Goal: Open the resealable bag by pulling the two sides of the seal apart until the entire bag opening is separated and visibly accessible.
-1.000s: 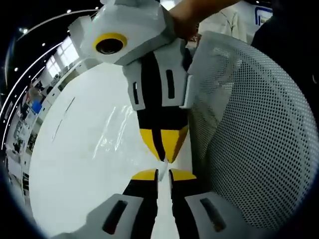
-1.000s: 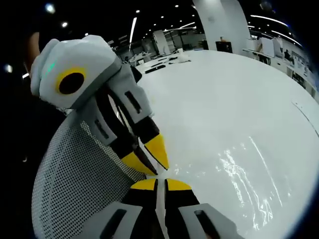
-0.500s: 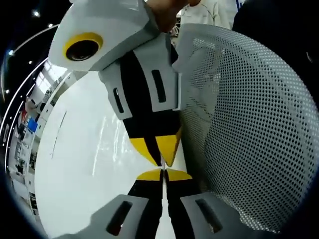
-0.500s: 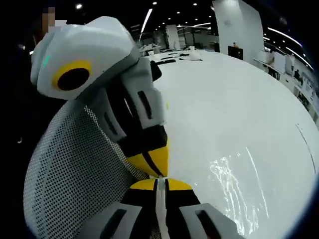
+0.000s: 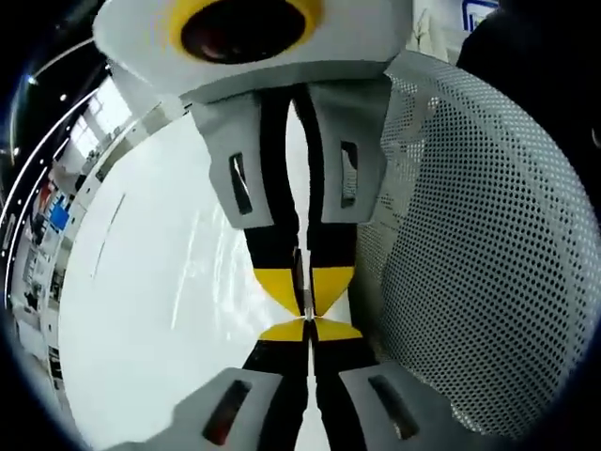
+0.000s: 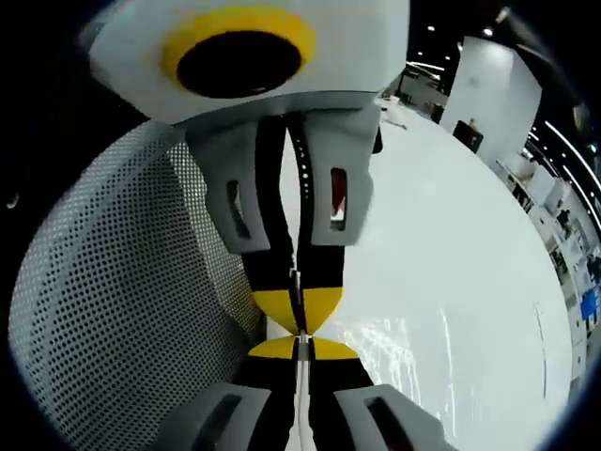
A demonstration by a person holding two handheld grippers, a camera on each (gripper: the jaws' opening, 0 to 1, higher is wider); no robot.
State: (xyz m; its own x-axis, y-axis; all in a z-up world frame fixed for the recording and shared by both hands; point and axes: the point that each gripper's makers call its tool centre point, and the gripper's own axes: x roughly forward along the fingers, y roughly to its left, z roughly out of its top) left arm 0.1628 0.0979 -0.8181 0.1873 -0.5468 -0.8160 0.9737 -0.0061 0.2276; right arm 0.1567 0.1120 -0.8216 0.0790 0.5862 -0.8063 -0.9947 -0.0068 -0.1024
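Observation:
A clear resealable bag point(image 5: 214, 274) lies over the white table point(image 5: 131, 338), showing mostly as glints point(image 6: 399, 340). My left gripper point(image 5: 308, 331) is shut on a thin edge of the bag. My right gripper point(image 6: 300, 348) is shut on a thin pale strip of the bag as well. The two grippers meet tip to tip, head on: the right gripper point(image 5: 305, 299) comes down from the top of the left gripper view, and the left gripper point(image 6: 299, 315) does the same in the right gripper view. The seal itself is hidden between the yellow fingertips.
A white perforated mesh chair back point(image 5: 479, 263) stands close beside the grippers, also seen as the mesh chair back point(image 6: 113, 310) in the right gripper view. The white table point(image 6: 460, 244) stretches away on the other side. Office desks and ceiling lights lie far behind.
Both grippers have turned to face each other straight on and drawn closer. The left gripper's jaws, slightly apart a second ago, are now shut. The bag has stayed between the tips.

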